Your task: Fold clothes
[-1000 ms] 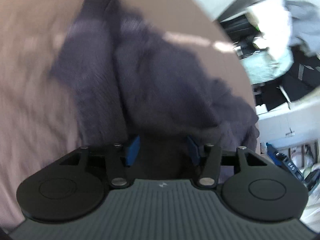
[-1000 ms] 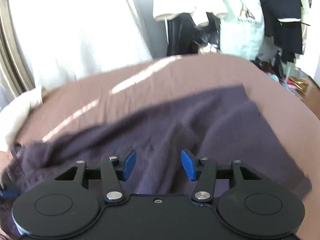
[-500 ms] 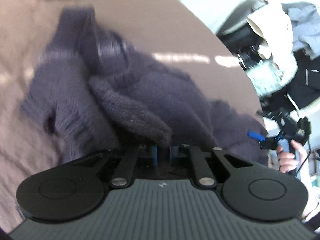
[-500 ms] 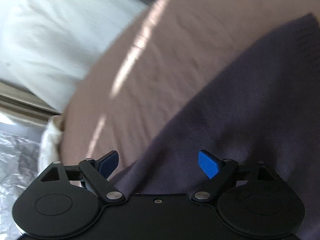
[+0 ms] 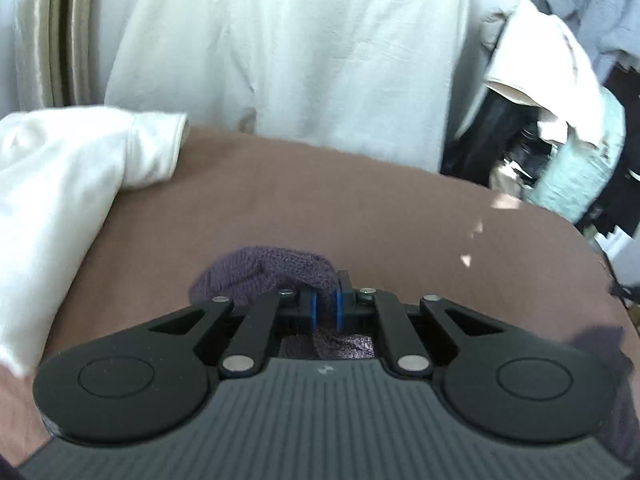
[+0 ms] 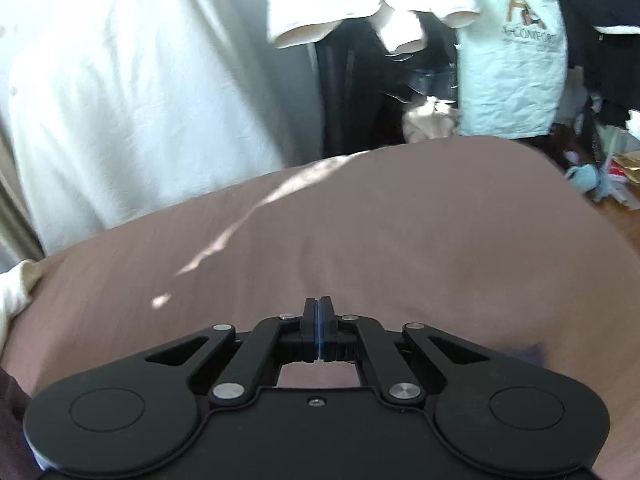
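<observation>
A fold of the purple knit garment bulges up just ahead of my left gripper, whose blue pads are shut on it, with more knit showing under the jaws. Another part of the garment lies at the right edge. In the right wrist view my right gripper hovers over the brown bed sheet, its jaws closing and the pads pressed flat together with no cloth visible between them. Only a dark purple sliver of the garment peeks out beside its right arm.
A white pillow lies at the bed's left. A pale sheet hangs behind the bed. Hanging clothes and a light bag crowd the right, with clutter on the floor.
My left gripper shut on the purple knit and rose with it, swinging to face the back of the bed. My right gripper opened wide over the garment's edge, then shut, and the garment left its view.
</observation>
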The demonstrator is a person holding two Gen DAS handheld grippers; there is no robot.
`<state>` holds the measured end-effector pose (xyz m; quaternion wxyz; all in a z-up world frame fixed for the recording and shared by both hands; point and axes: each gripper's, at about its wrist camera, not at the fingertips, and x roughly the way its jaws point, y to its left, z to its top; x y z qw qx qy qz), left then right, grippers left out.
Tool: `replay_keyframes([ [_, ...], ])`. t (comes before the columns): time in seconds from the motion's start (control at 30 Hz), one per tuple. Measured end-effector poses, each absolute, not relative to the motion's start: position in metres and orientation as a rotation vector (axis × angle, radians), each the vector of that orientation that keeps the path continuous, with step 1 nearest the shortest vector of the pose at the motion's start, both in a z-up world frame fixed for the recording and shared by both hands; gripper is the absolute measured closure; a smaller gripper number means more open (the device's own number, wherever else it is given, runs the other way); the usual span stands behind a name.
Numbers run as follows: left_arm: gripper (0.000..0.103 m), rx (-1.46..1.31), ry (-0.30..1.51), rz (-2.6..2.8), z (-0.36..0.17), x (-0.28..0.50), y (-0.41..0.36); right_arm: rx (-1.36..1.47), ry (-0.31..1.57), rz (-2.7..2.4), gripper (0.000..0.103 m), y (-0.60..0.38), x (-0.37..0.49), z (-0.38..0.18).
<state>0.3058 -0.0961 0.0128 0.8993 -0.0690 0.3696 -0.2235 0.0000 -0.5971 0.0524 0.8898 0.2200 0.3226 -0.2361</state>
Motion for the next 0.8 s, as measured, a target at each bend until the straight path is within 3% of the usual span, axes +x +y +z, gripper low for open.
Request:
replay_keyframes([
  [0.03, 0.096, -0.155, 0.780, -0.449, 0.008, 0.318, -0.100, 0.468, 0.691, -0.490, 0.090, -0.605, 0.000, 0.056],
  [0.1, 0.096, -0.186, 0.838, -0.421, -0.009, 0.339, -0.102, 0.533, 0.748, -0.434, 0.063, -0.616, -0.010, 0.052],
  [0.17, 0.095, -0.205, 0.901, -0.408, -0.030, 0.354, -0.100, 0.581, 0.766, -0.371, 0.050, -0.614, -0.026, 0.044],
  [0.43, 0.096, -0.140, 0.942, -0.435, -0.064, 0.358, -0.084, 0.748, 0.916, 0.059, 0.045, -0.564, -0.087, -0.007],
  [0.5, 0.096, -0.128, 0.947, -0.444, -0.063, 0.356, -0.085, 0.783, 0.941, 0.137, 0.036, -0.544, -0.085, -0.018],
  [0.63, 0.096, -0.092, 0.954, -0.450, -0.061, 0.352, -0.088, 0.634, 0.931, 0.133, 0.031, -0.495, -0.068, -0.034],
  [0.67, 0.096, -0.083, 0.956, -0.451, -0.059, 0.352, -0.088, 0.557, 0.935, 0.103, 0.042, -0.479, -0.065, -0.035],
  [0.7, 0.096, -0.080, 0.959, -0.454, -0.057, 0.352, -0.087, 0.438, 0.943, 0.091, 0.083, -0.467, -0.059, -0.032],
  [0.73, 0.096, -0.080, 0.962, -0.458, -0.054, 0.352, -0.086, 0.332, 0.945, 0.079, 0.090, -0.456, -0.054, -0.028],
  [0.8, 0.095, -0.121, 0.974, -0.469, -0.047, 0.353, -0.078, 0.282, 0.909, 0.031, 0.094, -0.464, -0.039, -0.002],
])
